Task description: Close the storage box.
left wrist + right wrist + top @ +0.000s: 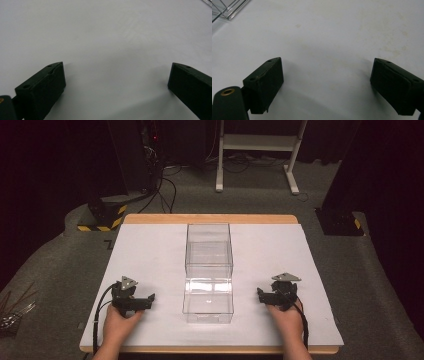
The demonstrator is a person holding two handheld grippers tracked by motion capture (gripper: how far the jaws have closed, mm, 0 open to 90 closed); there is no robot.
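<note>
The clear box (208,272) stood mid-desk (150,250) between the two grippers, touching neither. The left hand-held gripper (148,300) and right hand-held gripper (261,293) both gaped wide, empty. Its slick, see-through walls could slip or tip under an uneven squeeze from either side.

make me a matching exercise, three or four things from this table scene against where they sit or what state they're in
Things:
1. clear box
2. left gripper
3. right gripper
4. white sheet

Places or states:
a. open, on the sheet to the right of the box
b. spread over the wooden table
c. stands in the middle of the sheet, between the grippers
d. open, on the sheet to the left of the box

Pairs: 1-c, 2-d, 3-a, 4-b
</note>
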